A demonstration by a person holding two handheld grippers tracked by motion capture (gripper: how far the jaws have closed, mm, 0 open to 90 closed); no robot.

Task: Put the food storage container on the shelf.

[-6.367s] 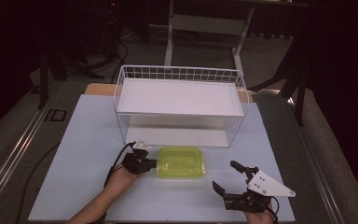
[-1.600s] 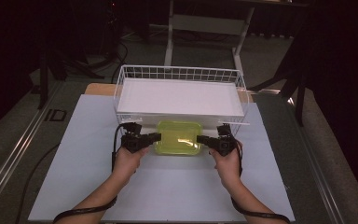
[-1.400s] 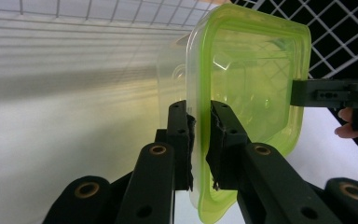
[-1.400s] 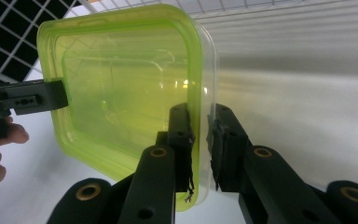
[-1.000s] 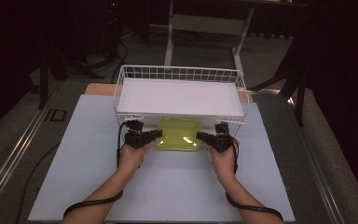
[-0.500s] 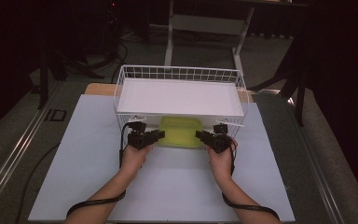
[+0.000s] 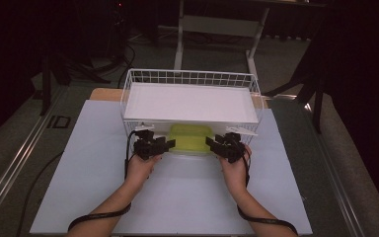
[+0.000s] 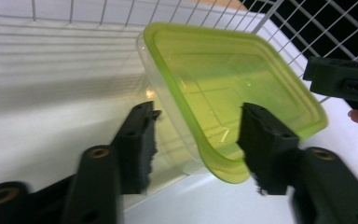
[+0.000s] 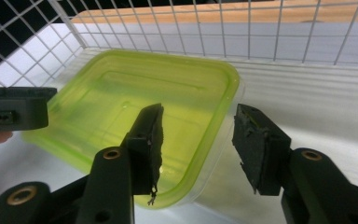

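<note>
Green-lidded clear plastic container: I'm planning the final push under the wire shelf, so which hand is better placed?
Neither clearly: left tongs and right tongs straddle opposite container corners, both open.

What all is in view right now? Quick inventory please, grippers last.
Container: one, clear tub with yellow-green lid, under the shelf's near edge, between the grippers.
Wire shelf: one, white with white liner, at the mat's far side.
Mat: one, pale, covering the table.
Desk frame: one, light, behind in the dark.
Left gripper: one, black, jaws just opened, pads off the container's left end.
Right gripper: one, black, jaws just opened, pads off its right end.
</note>
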